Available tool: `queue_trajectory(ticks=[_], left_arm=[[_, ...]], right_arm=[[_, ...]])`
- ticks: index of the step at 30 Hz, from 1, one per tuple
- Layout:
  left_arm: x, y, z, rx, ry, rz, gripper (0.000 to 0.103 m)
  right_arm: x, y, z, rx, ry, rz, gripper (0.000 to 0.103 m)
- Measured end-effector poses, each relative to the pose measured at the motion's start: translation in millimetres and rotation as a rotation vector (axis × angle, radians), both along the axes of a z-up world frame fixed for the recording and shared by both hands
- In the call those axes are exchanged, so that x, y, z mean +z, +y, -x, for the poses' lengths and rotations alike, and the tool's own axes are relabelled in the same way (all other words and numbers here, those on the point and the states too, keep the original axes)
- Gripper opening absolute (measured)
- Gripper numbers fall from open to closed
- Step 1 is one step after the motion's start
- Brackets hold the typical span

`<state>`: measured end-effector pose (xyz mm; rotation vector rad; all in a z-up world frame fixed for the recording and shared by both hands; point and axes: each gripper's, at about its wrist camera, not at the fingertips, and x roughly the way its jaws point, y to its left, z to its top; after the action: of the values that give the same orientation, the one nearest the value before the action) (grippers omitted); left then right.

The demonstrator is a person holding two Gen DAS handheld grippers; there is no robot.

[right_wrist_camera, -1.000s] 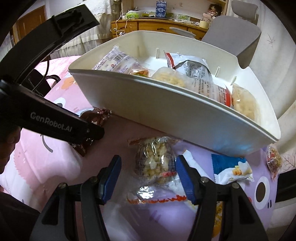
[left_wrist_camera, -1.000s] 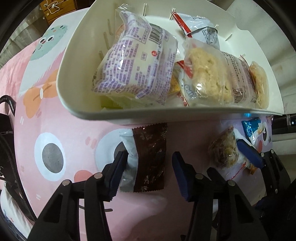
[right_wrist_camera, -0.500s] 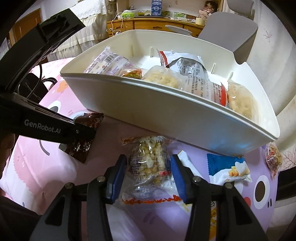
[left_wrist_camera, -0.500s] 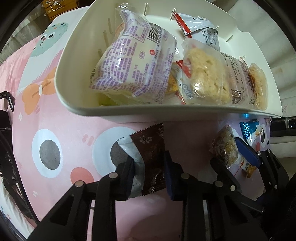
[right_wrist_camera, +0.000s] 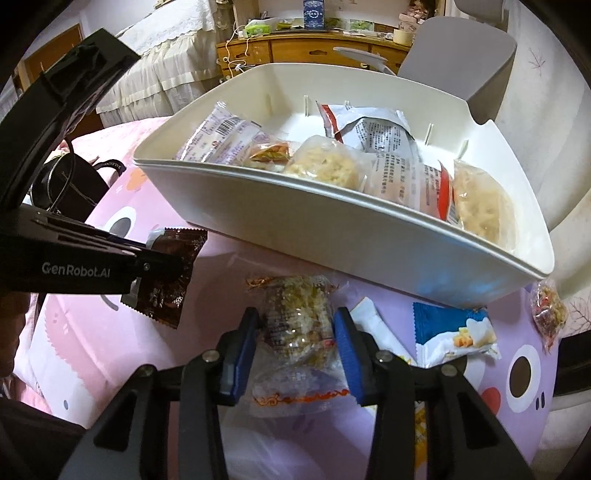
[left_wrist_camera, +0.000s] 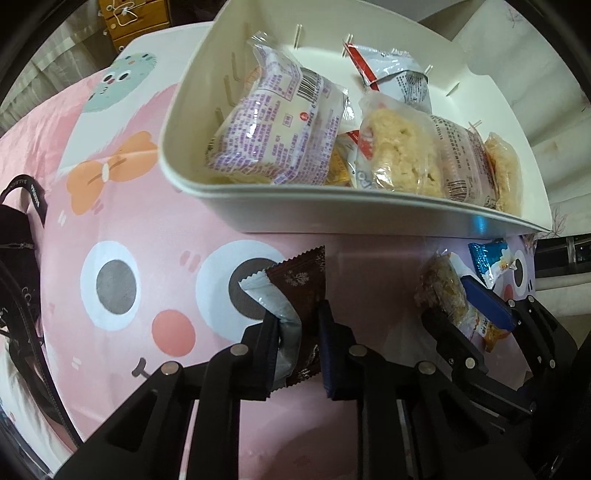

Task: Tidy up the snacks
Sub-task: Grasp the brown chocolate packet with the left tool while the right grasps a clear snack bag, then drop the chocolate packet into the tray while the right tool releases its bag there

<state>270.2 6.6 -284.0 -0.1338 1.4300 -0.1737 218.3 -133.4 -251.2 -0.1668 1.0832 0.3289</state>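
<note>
The bin at the frame's upper centre looks like smooth, faintly glossy white plastic. Inside it, the snack packets are clear, shiny film. The brown wrapper at lower centre is crinkled foil, silvery inside. The tablecloth is matt printed cloth. Both grippers are matt black plastic with metal rivets; the dresser at the top is varnished wood.

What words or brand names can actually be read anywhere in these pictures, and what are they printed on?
"GenRobot.AI": white lettering on the side of the left gripper, seen from the right wrist camera.
"CHAGEE": seemingly, on the blue box on the far dresser; small, uncertain.
Snack packets in the white bin: dense print and barcodes, too small to read.
Brown wrapper: pattern only.
</note>
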Motion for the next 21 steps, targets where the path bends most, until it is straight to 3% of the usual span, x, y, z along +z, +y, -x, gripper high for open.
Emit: queue_trajectory(ticks=[9,13,21], left_arm=[[27.4,17.0,29.6,0.041,-0.043,-0.036,0.017],[53.6,34.5,41.1,0.038,-0.061,-0.039,0.017],[108.9,53.5,44.9,-0.017,-0.096,-0.053,0.017]], right_arm=[[8.7,-1.2,11.1,0.005,0.021,-0.031,0.042],[20.7,-2.3,18.6,-0.004,0.035,-0.074,0.042],[60.1,10.4,26.7,0.054,-0.022,-0.098,0.042]])
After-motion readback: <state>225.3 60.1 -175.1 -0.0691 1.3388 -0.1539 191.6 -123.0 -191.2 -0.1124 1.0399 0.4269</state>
